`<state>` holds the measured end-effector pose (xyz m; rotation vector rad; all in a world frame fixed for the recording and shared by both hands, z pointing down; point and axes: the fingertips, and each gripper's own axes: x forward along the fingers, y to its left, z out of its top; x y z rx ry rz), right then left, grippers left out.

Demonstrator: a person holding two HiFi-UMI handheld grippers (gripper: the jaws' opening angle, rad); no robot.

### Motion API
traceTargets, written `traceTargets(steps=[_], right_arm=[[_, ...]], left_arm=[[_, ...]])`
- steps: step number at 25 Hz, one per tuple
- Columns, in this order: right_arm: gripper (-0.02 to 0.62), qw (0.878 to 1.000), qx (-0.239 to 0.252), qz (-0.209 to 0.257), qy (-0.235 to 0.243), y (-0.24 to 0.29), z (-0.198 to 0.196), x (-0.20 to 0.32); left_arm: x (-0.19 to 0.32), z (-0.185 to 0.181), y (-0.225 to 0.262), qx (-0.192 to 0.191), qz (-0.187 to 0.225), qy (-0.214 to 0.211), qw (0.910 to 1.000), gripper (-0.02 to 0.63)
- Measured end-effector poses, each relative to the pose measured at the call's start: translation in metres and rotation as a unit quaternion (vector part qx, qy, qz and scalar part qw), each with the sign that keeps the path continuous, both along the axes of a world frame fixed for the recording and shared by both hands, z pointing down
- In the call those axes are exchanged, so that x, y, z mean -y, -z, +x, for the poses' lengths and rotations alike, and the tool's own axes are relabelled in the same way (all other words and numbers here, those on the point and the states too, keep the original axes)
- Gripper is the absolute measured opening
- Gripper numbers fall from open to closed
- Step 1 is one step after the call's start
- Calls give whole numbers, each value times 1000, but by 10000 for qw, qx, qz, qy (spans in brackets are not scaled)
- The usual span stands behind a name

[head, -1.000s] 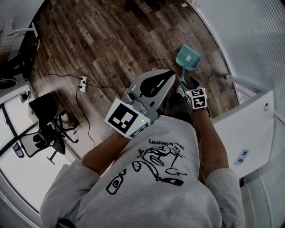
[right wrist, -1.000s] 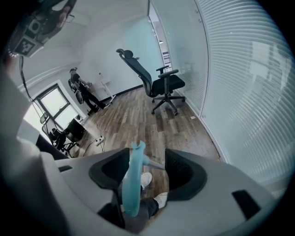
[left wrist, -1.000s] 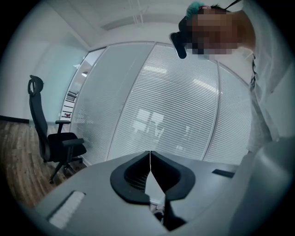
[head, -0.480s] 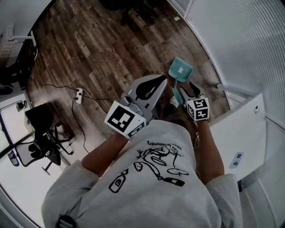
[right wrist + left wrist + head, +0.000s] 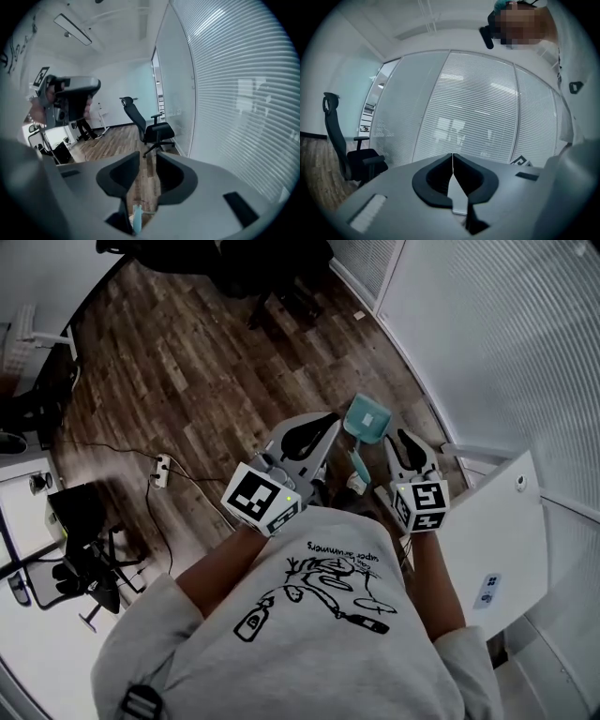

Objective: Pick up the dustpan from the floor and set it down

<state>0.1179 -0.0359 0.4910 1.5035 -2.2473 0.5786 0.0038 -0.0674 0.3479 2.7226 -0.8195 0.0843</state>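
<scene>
**Dark plank floor [image 5: 206, 362] beside the glass wall [image 5: 487, 334]: condition noted**

The floor is streaked wood-grain planking. The glass wall on the right carries fine horizontal blinds.

The dustpan [image 5: 364, 427] lies on the floor near the foot of that wall. It is teal plastic, a shallow scoop with a pale label [image 5: 369, 415] and a slim handle [image 5: 356, 460] running back toward the person.

The right tongs [image 5: 403, 439] hang above it, just beside the handle in the head view and clear of it. Their black pads stand partly apart, having just been closing, with nothing between them. Through the gap, the right gripper view shows only a sliver of the teal handle; the scoop is cut off below.

The left tongs [image 5: 328, 420] sit on the other side of the handle, tips pressed together and empty. Each pair carries a marker cube [image 5: 422, 505].

The person's grey printed shirt [image 5: 309, 615] hides the nearer floor. A white flat panel [image 5: 497, 521] stands at the right, partly covered; what it belongs to cannot be determined.

Well apart to the left lie a power strip [image 5: 159, 468] and a black office chair [image 5: 80, 568]. Dark furniture [image 5: 253, 268] at the top is too dim to identify.
</scene>
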Motion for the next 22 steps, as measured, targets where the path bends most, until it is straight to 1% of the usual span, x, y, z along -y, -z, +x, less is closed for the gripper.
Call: traceTargets(steps=[4,10,13,17,22], right_arm=[[96,9994,24,324,-93,54,2,4],[74,9963,100,827,-189,128,3,3],[67,9943,133,1044,-164,162,2,-2],[61,9913,105,1307,-101,199,-3,-10],[54,9871,100,1599,-53,229,-6,-21]], left_arm=[[-1,2,13,-15,53,-28,10000,5],[-6,9,31,-129,79,-108,9998,5],[-11,13,40,-223,127,-152,9996,5],[-16,19,50,-234,170,-231,9993,5],[-22,24,62,-229,292,-288,9989,5]])
